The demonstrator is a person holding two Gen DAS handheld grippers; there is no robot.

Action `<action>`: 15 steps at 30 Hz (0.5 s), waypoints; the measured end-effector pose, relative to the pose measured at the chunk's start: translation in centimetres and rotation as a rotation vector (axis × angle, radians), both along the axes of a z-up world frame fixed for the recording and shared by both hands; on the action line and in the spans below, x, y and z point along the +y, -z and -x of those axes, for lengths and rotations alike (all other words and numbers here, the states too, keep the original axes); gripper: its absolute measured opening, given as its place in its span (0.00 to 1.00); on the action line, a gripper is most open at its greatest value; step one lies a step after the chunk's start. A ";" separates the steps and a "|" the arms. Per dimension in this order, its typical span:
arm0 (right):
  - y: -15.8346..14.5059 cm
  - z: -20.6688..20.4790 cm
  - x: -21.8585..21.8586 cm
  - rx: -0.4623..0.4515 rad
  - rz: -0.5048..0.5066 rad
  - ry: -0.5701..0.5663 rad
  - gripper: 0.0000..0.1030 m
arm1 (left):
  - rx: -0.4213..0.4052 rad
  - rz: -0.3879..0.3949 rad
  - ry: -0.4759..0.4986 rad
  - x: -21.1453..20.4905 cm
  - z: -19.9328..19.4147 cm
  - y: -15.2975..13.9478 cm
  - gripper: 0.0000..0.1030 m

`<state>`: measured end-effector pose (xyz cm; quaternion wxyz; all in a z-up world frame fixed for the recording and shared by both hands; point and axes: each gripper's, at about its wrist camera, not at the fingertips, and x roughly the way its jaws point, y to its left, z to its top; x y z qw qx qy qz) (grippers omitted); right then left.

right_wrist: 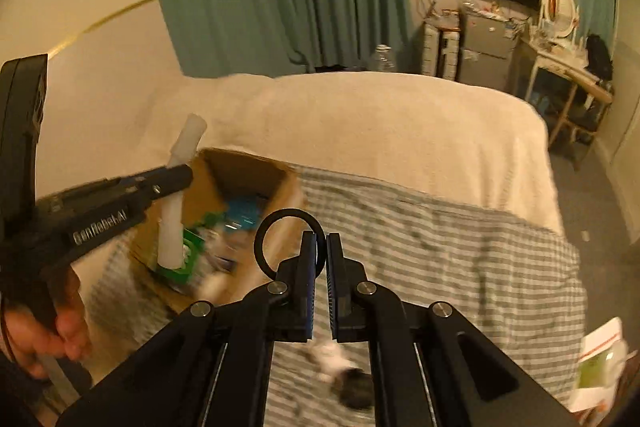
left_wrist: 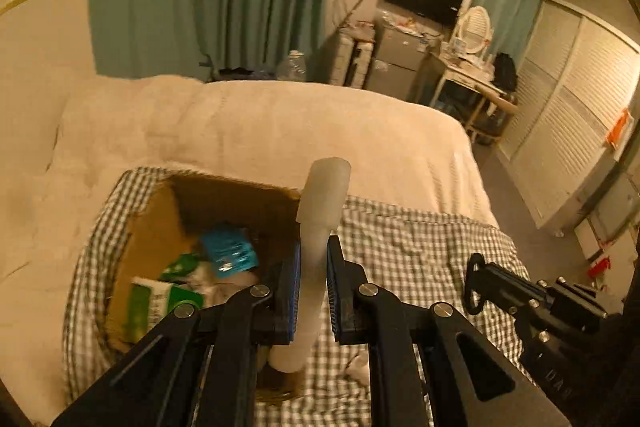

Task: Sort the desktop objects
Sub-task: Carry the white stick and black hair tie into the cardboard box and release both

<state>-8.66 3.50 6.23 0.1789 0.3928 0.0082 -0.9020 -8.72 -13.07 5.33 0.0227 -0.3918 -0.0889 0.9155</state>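
Note:
My left gripper is shut on a whitish translucent tube, which stands roughly upright between the blue pads. Below it is an open cardboard box holding a green carton and a blue packet. My right gripper is shut on a thin black ring that sticks out to the left of its fingertips. In the right wrist view the left gripper and its tube hang over the box, with a hand on the handle. The right gripper shows at the lower right of the left wrist view.
The box stands on a grey checked cloth spread over a bed with a cream blanket. A small black-and-white object lies on the cloth, blurred. A white and green packet sits at the right edge. A dressing table stands beyond the bed.

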 end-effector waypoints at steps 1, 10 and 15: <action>-0.1 0.0 -1.5 0.000 0.015 -0.010 0.04 | 0.008 -0.021 -0.017 -1.1 -0.3 0.3 0.12; 4.2 1.7 -10.8 -0.081 -0.003 -0.092 0.04 | -0.092 -0.019 -0.057 -8.3 0.0 6.7 0.12; 6.8 3.8 -11.6 -0.143 -0.013 -0.085 0.05 | -0.112 -0.042 -0.086 -10.5 0.9 8.2 0.20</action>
